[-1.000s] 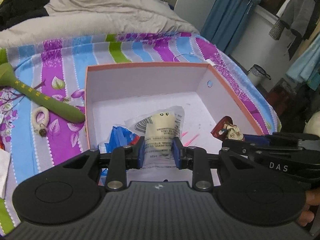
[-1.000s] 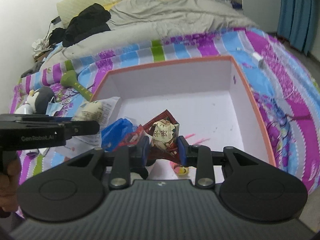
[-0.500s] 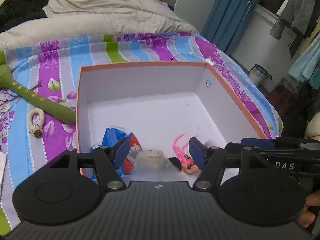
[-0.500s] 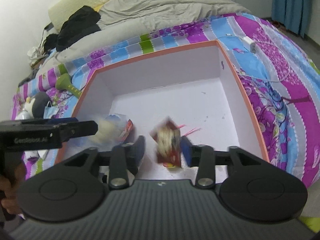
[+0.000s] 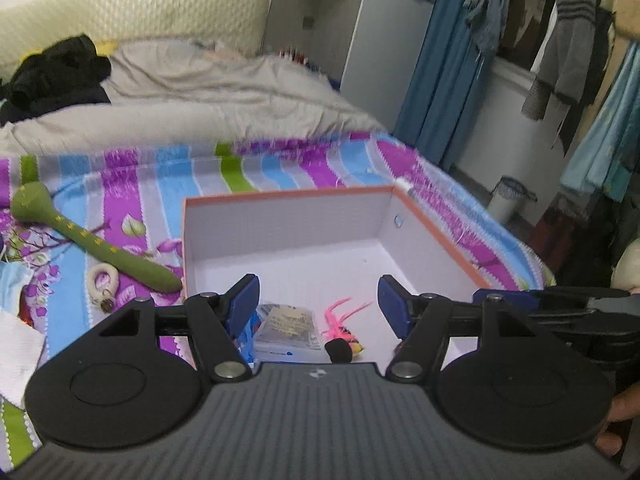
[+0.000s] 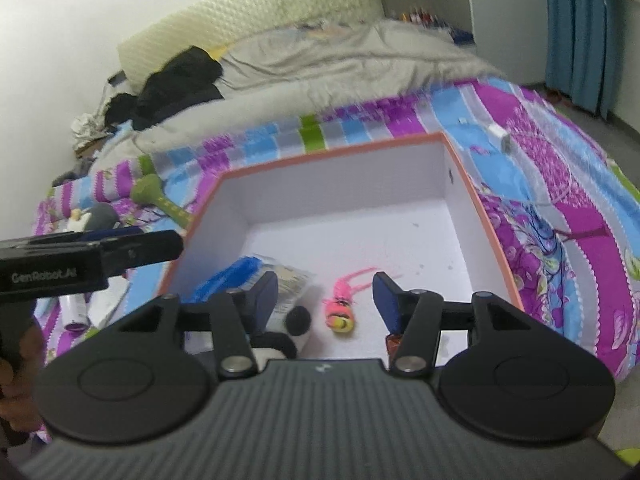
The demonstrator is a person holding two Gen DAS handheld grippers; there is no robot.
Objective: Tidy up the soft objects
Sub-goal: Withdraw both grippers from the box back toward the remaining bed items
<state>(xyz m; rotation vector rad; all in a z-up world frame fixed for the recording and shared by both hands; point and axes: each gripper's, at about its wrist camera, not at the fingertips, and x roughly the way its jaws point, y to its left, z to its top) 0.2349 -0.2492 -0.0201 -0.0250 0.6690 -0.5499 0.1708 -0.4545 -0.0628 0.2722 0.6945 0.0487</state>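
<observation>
An orange-rimmed white box (image 5: 288,196) (image 6: 332,152) sits on the striped bedspread. Inside near its front lie a clear bag with a cream item (image 5: 290,326) (image 6: 292,280), a blue packet (image 6: 224,282), a pink toy (image 5: 342,322) (image 6: 342,306) and a black-and-white plush (image 6: 296,322). A red packet (image 6: 392,342) peeks out by the right finger. My left gripper (image 5: 318,306) is open and empty above the box's front. My right gripper (image 6: 326,300) is open and empty over the pink toy. Each gripper shows at the other view's edge.
A green plush stick (image 5: 96,246) (image 6: 160,200) and a white ring (image 5: 103,280) lie on the bedspread left of the box. A grey duvet (image 5: 200,96) and black clothes (image 5: 56,72) lie behind. A small plush (image 6: 94,218) lies far left.
Both grippers opened and let go: the bagged cream item and the red packet dropped into the box. Both grippers then lifted and pulled back.
</observation>
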